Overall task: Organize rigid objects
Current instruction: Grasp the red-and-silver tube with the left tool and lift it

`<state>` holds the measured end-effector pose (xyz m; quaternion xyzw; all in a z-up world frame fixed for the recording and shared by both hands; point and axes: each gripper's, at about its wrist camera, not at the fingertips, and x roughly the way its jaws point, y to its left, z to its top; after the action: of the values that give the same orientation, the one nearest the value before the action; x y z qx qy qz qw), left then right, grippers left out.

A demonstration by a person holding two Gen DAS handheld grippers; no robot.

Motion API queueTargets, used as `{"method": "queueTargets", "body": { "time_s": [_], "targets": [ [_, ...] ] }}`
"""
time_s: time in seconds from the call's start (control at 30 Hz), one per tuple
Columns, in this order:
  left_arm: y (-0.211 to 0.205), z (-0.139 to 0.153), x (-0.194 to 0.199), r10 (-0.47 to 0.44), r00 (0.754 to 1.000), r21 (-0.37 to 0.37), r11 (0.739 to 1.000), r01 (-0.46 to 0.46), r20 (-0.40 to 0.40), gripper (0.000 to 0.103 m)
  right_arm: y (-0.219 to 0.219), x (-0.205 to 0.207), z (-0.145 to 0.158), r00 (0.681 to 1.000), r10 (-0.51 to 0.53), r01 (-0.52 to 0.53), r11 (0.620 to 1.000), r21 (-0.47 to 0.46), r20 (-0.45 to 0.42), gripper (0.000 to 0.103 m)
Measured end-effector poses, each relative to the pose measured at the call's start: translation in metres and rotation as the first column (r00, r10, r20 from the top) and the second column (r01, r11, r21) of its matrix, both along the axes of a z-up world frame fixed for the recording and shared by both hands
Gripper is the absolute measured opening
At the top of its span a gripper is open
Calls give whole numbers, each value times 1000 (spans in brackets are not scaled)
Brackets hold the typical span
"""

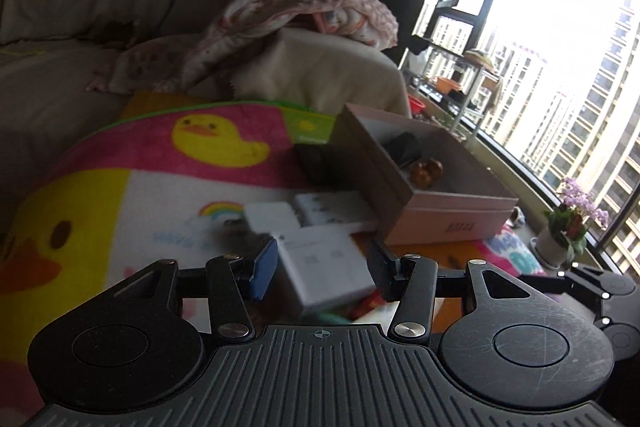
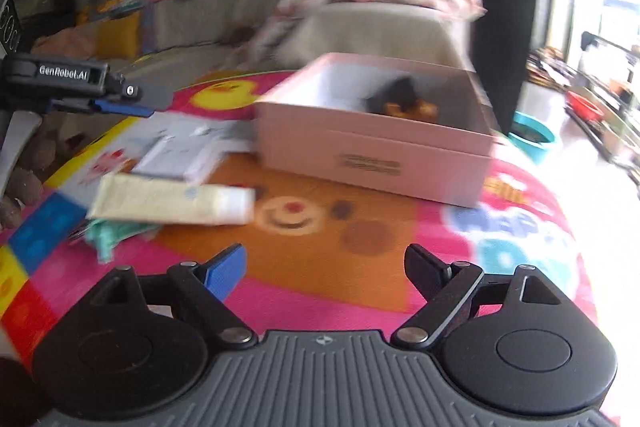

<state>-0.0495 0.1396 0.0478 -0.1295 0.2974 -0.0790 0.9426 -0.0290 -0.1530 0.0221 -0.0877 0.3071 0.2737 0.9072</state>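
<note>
My left gripper (image 1: 322,269) has its jaws around a white box (image 1: 324,267), close to its sides; contact is unclear. Other white boxes (image 1: 320,211) lie behind it on the colourful mat (image 1: 160,195). A pink open box (image 1: 448,215) sits to the right with a black item (image 1: 404,147) and brown items (image 1: 426,171) inside. My right gripper (image 2: 324,271) is open and empty above the mat (image 2: 320,267), in front of the pink box (image 2: 376,155). A cream tube (image 2: 172,205) and white boxes (image 2: 180,155) lie to its left. The left gripper (image 2: 120,103) shows at far left.
A green packet (image 2: 108,231) lies under the tube. A black item (image 1: 316,163) sits left of the pink box. A sofa with a blanket (image 1: 288,15) stands behind. A potted plant (image 1: 568,227) and window are at right. A teal basin (image 2: 534,137) sits on the floor.
</note>
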Motion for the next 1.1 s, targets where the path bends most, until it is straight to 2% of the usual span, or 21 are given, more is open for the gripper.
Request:
{"method": "queueTargets", "body": {
  "time_s": [0.13, 0.27, 0.4, 0.47, 0.5, 0.53, 0.67, 0.8, 0.83, 0.93, 0.97, 1.1],
  "targets": [
    [18, -1, -25, 66, 998, -18, 998, -67, -19, 54, 40, -12, 10, 993, 100, -99, 995, -15, 58, 87],
    [26, 3, -31, 115, 993, -21, 993, -115, -8, 54, 86, -19, 21, 975, 187, -185, 982, -23, 124, 87],
    [25, 0, -31, 129, 992, -39, 991, -129, -15, 54, 129, -13, 16, 963, 252, -249, 968, -37, 98, 87],
    [19, -3, -31, 107, 994, -32, 994, -108, -26, 54, 140, -12, 9, 957, 276, -270, 960, -79, 88, 85],
    [16, -5, -32, 87, 996, -28, 996, -88, -32, 54, 140, -13, 5, 958, 270, -261, 960, -104, 94, 83],
    [12, -7, -33, 58, 998, -27, 998, -59, -39, 54, 134, -14, 4, 960, 261, -249, 961, -118, 104, 75],
    [-14, -22, -36, -93, 992, -17, 996, 92, -88, 54, 83, -16, 5, 971, 204, -188, 974, -130, 126, 75],
    [-46, -31, -37, -192, 977, 13, 981, 194, -94, 55, 36, -11, -7, 988, 102, -76, 973, -216, 112, 75],
    [-54, -31, -37, -201, 975, 44, 978, 206, -98, 55, 27, -9, -11, 992, 78, -53, 972, -230, 101, 75],
    [-78, -35, -37, -231, 967, 158, 956, 246, -107, 58, 3, -5, -13, 996, 4, 14, 980, -201, 86, 77],
    [-83, -36, -37, -241, 964, 175, 950, 258, -112, 61, -1, -3, -13, 997, -15, 30, 981, -190, 80, 81],
    [-94, -35, -39, -299, 949, 149, 938, 312, -99, 63, -7, 0, -16, 996, -50, 60, 985, -160, 67, 86]
  ]
}}
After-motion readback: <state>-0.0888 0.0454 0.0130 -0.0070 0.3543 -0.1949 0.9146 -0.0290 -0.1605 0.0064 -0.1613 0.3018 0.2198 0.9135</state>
